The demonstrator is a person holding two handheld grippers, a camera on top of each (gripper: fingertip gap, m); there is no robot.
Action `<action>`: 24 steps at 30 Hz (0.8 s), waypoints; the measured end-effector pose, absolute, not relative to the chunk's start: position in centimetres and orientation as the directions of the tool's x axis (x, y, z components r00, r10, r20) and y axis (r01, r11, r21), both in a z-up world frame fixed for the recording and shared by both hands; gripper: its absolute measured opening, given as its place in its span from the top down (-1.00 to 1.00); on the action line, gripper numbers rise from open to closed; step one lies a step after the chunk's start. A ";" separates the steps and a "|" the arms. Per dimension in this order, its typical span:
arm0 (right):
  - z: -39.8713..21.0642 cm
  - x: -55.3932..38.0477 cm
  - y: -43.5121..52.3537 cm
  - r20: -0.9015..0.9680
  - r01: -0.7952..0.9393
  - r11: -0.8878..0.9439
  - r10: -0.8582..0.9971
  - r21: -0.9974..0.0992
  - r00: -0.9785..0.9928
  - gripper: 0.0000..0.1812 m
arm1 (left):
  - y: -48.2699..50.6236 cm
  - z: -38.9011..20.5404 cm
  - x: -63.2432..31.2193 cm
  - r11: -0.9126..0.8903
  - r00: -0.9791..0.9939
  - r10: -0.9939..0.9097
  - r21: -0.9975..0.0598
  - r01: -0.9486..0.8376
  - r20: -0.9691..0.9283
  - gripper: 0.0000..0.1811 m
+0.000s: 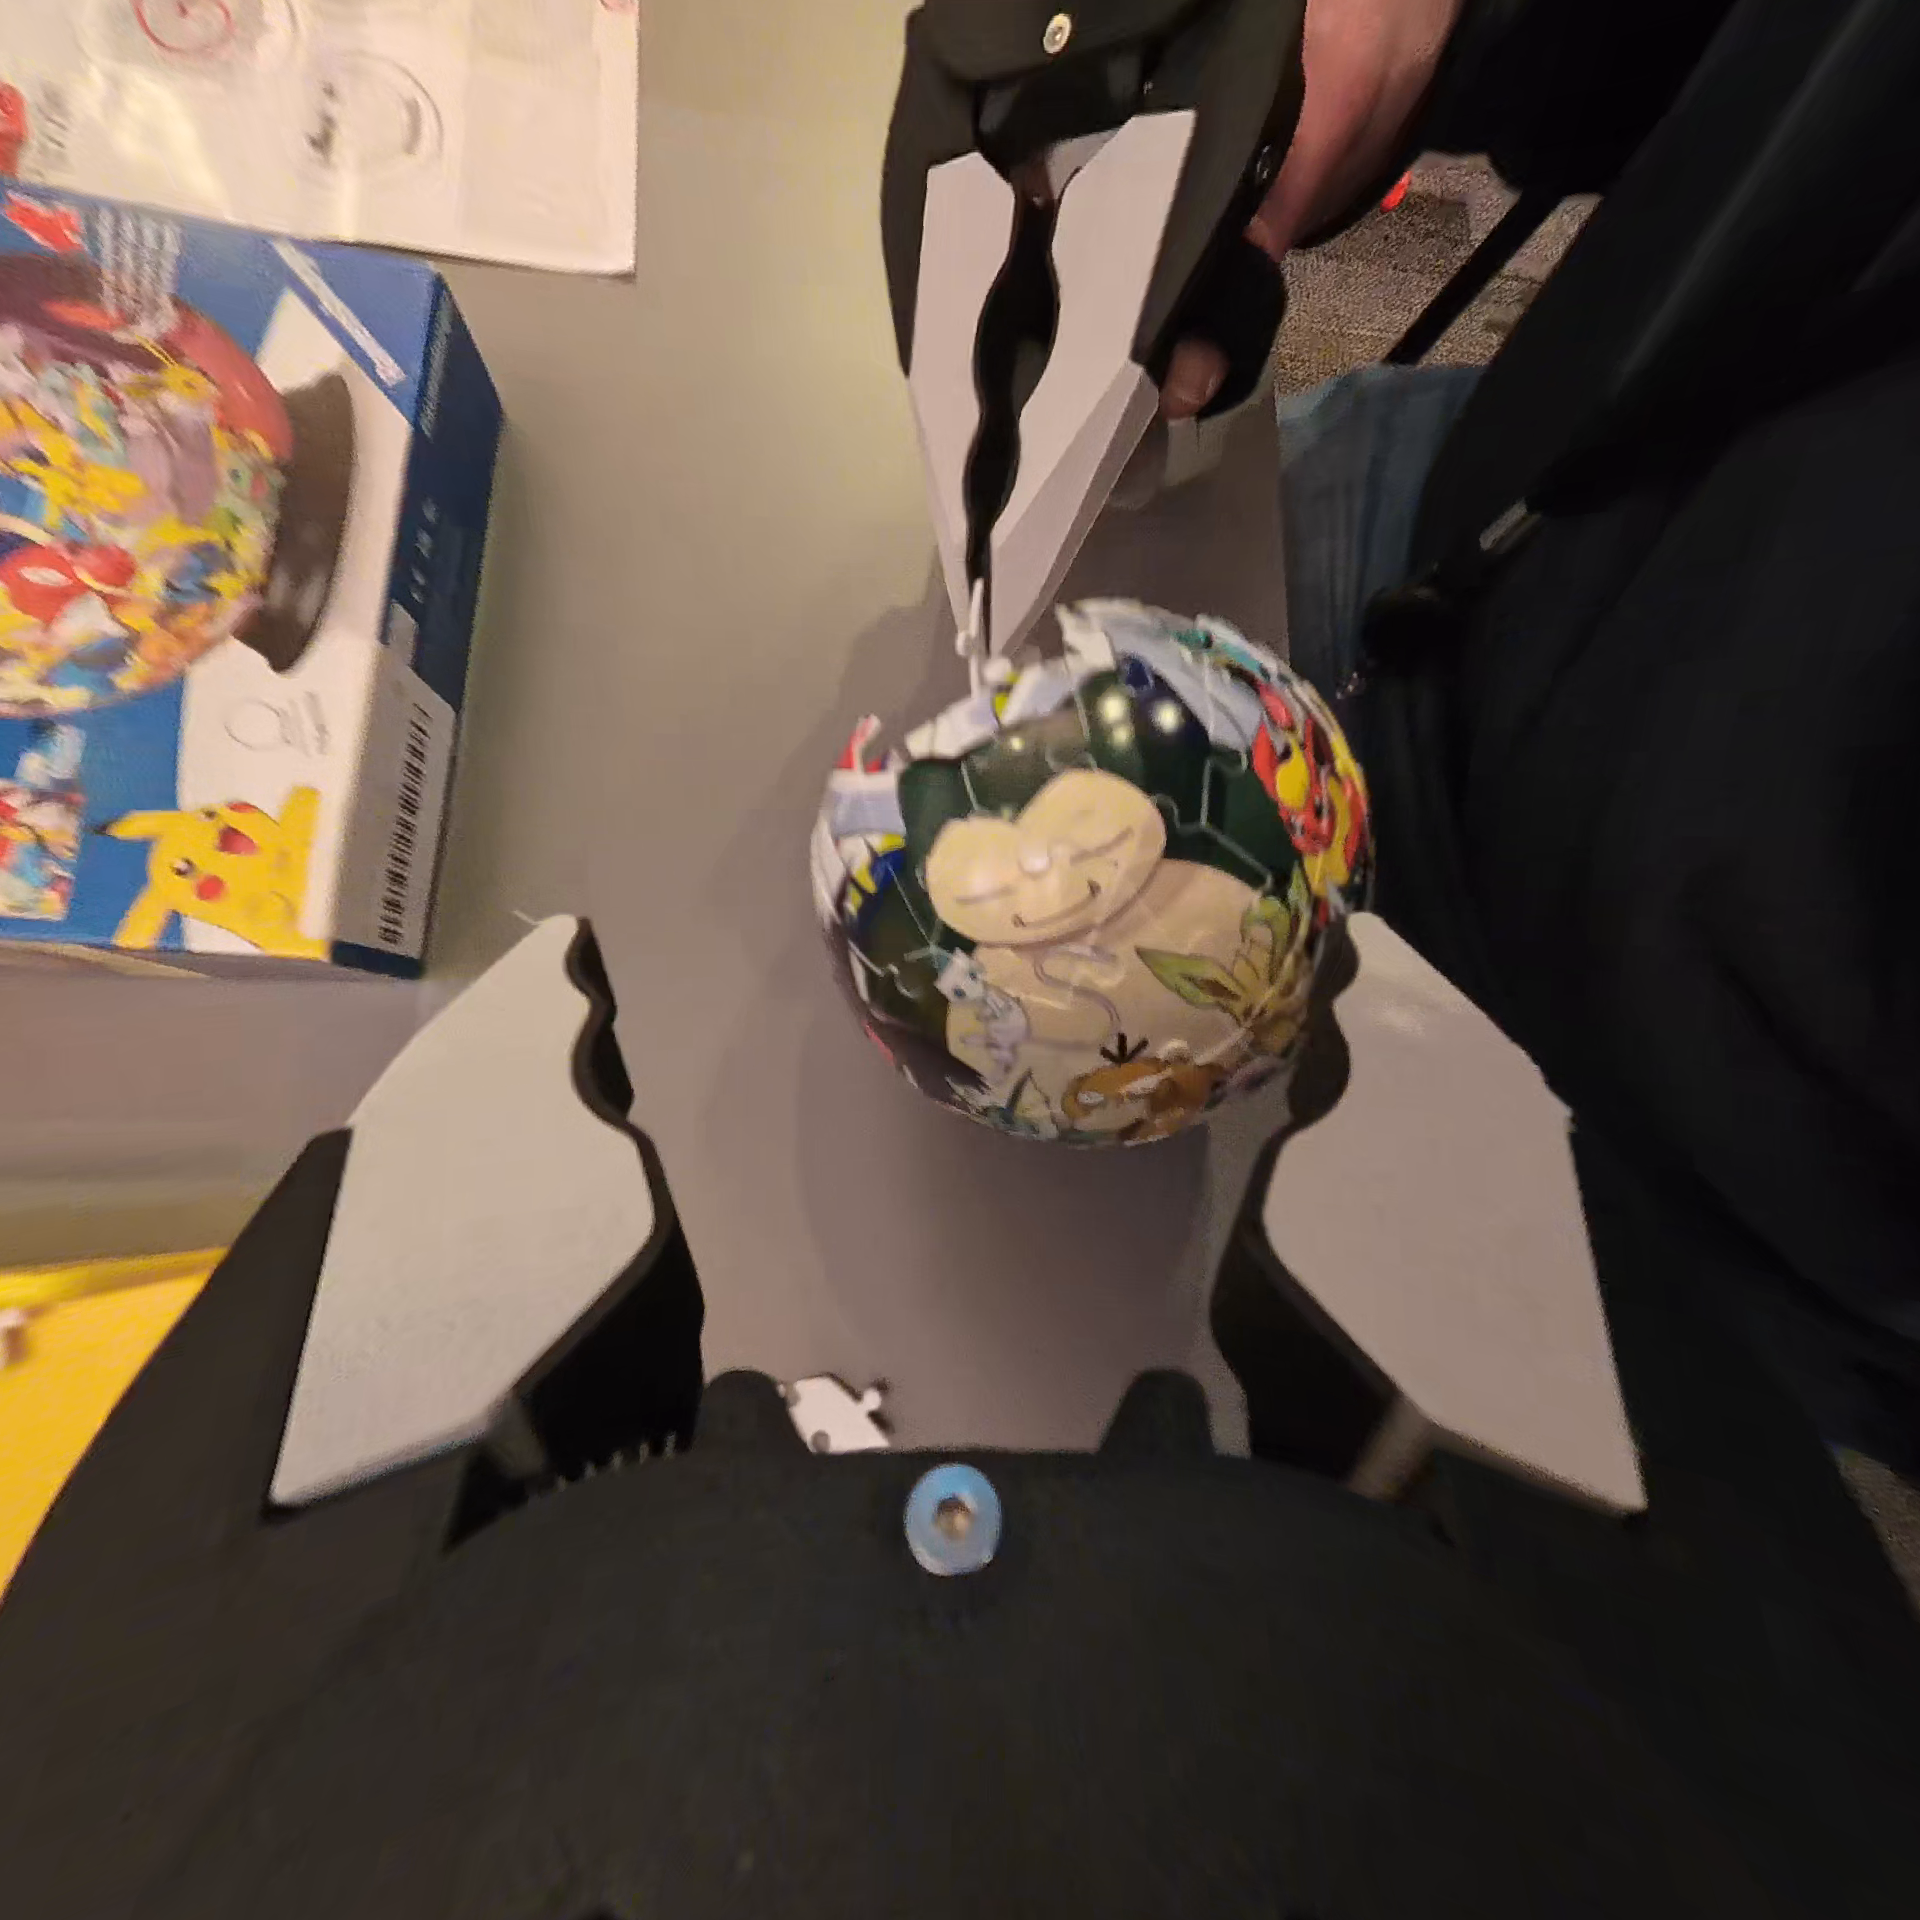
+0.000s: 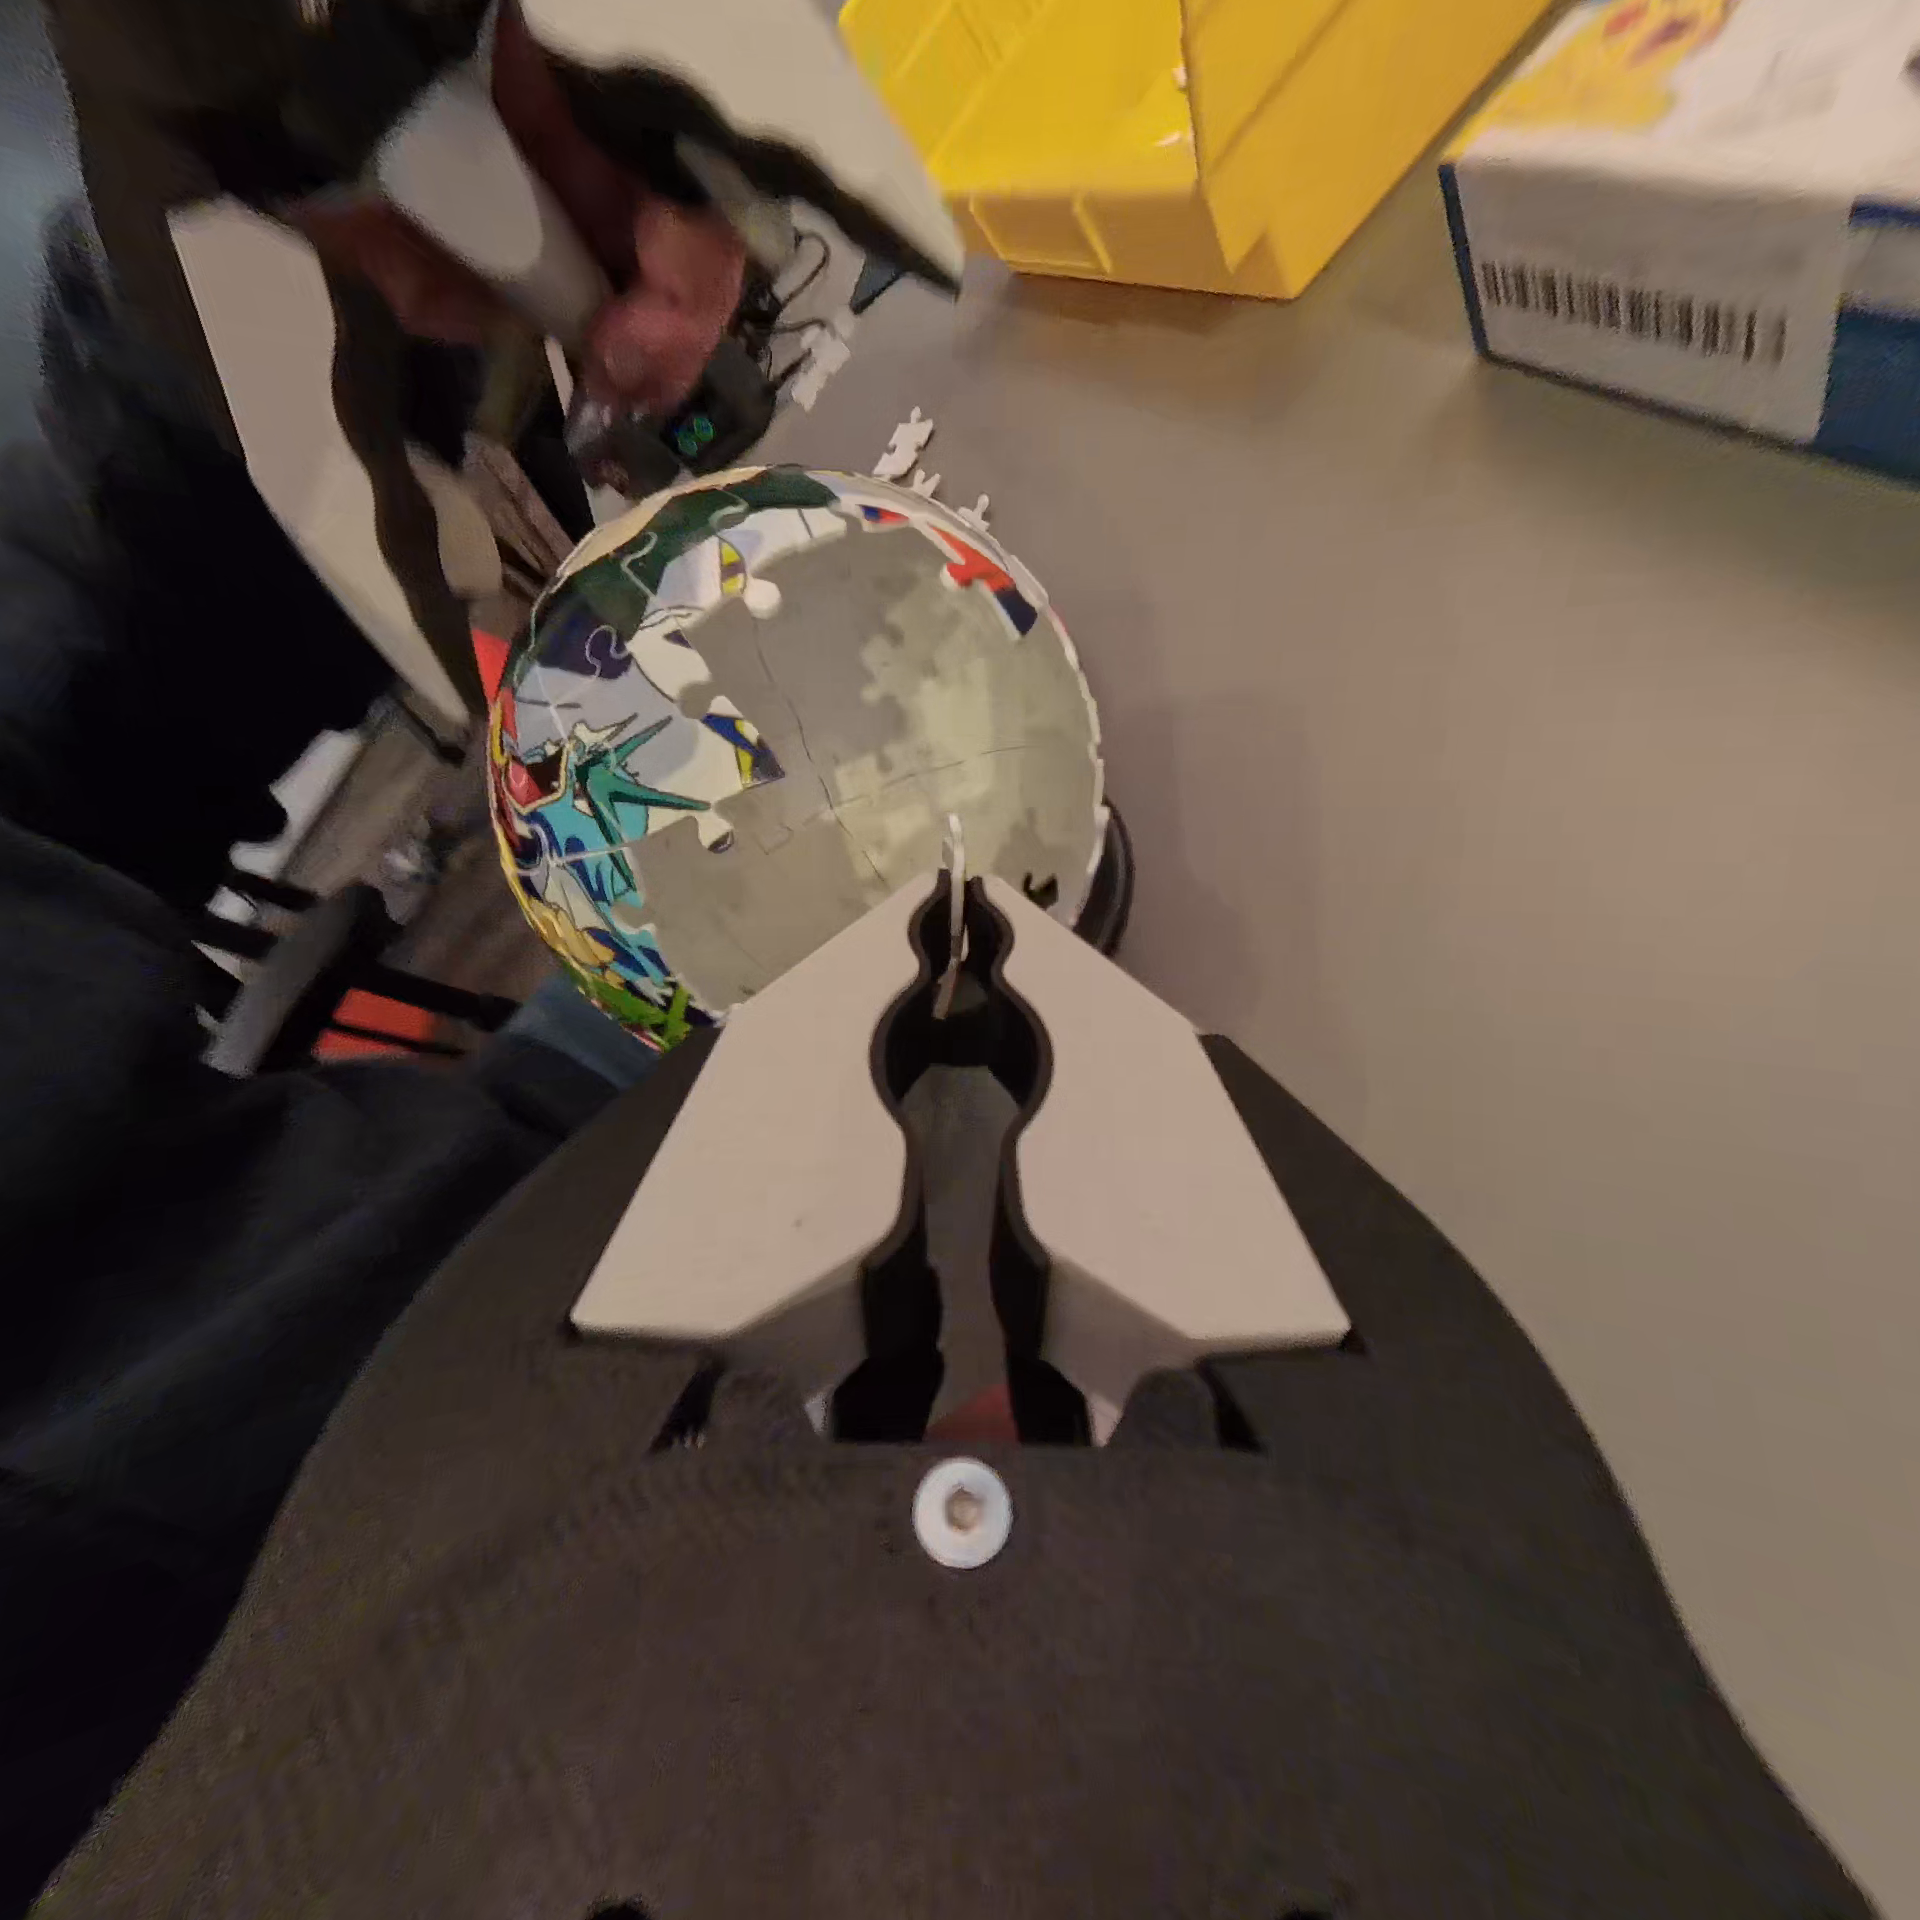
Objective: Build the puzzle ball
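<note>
Right tongs (image 2: 957, 883) pinch a thin piece (image 2: 952, 914) edge-on at the hollow, fragile-looking puzzle ball (image 2: 727, 727); left tongs (image 1: 966, 997) spread, right finger (image 1: 1382, 997) touching it

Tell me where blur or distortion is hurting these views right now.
Left wrist view: puzzle ball fairly sharp, puzzle box smeared, wide-angle bending at edges. Right wrist view: left gripper heavily motion-blurred; right gripper and its puzzle piece readable; yellow bin soft.

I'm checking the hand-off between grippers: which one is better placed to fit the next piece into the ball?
Right. The right gripper is shut on a puzzle piece at the puzzle ball's open gap; the left gripper is open and empty beside it.
</note>
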State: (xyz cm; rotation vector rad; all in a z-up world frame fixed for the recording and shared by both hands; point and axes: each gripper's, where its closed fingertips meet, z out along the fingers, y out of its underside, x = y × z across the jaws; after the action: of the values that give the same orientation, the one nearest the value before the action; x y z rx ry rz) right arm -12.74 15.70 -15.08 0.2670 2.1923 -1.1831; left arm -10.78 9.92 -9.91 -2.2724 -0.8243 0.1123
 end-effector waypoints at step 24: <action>-18.7 -11.8 14.9 -0.670 0.567 0.577 0.046 -0.588 -0.741 1.00 | 12.5 -14.9 -7.7 -0.469 0.809 0.554 -0.731 0.496 0.194 -0.36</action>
State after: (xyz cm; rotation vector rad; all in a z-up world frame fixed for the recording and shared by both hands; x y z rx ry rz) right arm -11.79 14.86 -18.70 0.4864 2.1991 -1.1142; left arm -7.73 12.47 -14.87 -2.1516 -0.7706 0.0883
